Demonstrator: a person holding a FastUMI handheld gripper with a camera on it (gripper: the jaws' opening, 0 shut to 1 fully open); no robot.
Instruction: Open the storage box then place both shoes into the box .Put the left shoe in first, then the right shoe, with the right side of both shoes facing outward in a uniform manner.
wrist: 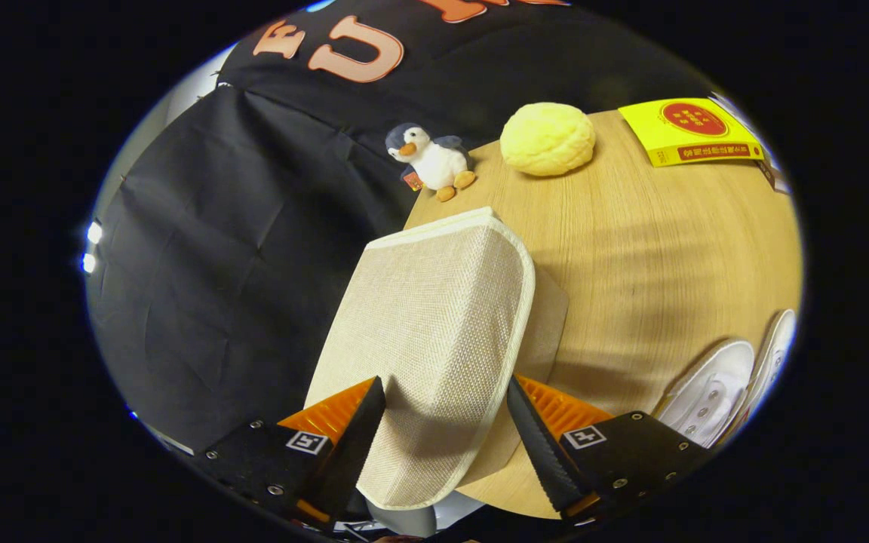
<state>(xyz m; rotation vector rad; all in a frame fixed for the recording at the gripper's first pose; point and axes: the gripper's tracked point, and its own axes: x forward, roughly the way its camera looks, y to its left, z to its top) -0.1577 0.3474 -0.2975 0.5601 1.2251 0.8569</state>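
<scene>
Beige woven fabric lies between the fingers in the gripper view: the lid (pixel 434 324) of the storage box (pixel 544 324), raised and tilted, with its pale piping running round the edge. The gripper (pixel 446 422) stands fairly wide, one finger on each side of the lid's near end. Whether both fingers actually press on the fabric cannot be told; the one nearer the shoes looks close against the piping, the other appears just beside the cloth.

A sliver of the box shows behind the lid, resting on the wooden table (pixel 653 249). The two white shoes (pixel 729 392) lie near the table edge, beyond the finger on that side and well apart from the box. A plush penguin (pixel 431 160), a yellow bun-shaped toy (pixel 548 139) and a yellow packet (pixel 691 130) sit far across the table.

Judgement: opening step in progress, shoes untouched. To do it well, swing the lid fully back in an arc about its hinge so it stays open by itself, without dragging the light box. The soft fabric may slip or fold.
</scene>
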